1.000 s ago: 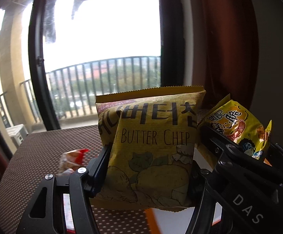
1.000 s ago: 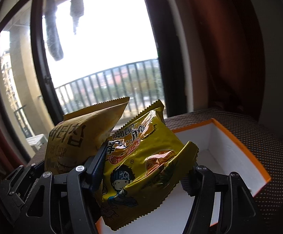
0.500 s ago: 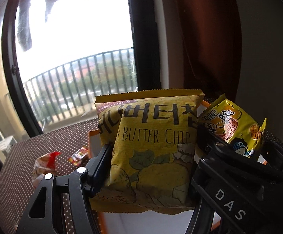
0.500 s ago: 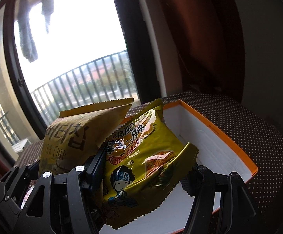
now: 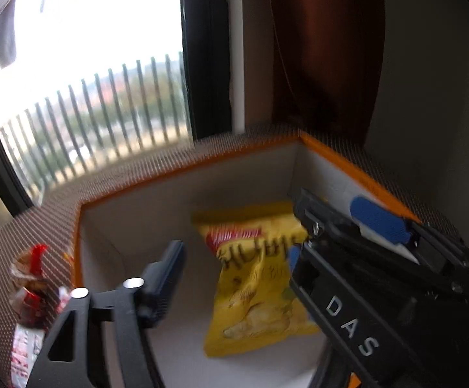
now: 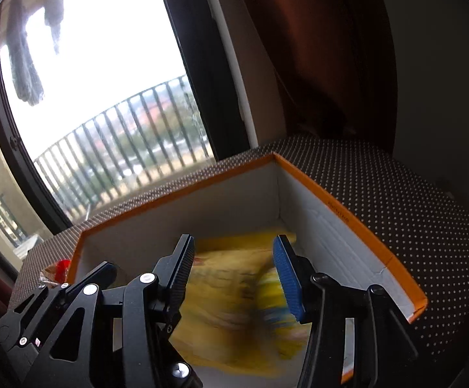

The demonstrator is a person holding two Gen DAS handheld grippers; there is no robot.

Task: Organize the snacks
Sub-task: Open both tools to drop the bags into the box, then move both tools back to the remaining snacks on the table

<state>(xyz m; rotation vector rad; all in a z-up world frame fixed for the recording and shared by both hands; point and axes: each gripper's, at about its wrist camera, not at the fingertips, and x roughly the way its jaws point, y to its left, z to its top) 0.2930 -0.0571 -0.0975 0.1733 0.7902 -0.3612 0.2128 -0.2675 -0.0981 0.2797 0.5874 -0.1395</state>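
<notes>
1. A yellow chip bag (image 5: 254, 278) lies loose on the white floor of an orange-rimmed cardboard box (image 5: 176, 168), toward the box's far right corner; its print is smeared by motion blur.

2. The left gripper (image 5: 234, 258) hangs over the box with its jaws spread wide and nothing between them, the bag showing in the gap below.

3. In the right wrist view, the right gripper (image 6: 233, 268) is likewise wide open and empty above the box, its blue-padded finger (image 6: 288, 278) and black finger framing a yellow blur on the box floor.

4. That blur is yellow snack packaging (image 6: 234, 304); how many bags make it up cannot be told from this view.

5. The right gripper's black body, lettered "DAS", crosses the right side of the left wrist view, just beside the left gripper.

6. The box sits on a brown, white-dotted tablecloth (image 6: 396, 200).

7. Outside the box, near its left wall, red-and-clear snack wrappers (image 5: 32, 287) lie on the cloth.

8. Behind the table, a large window (image 6: 98, 74) gives onto a balcony railing, with a dark red curtain (image 6: 325, 48) hanging to its right.
</notes>
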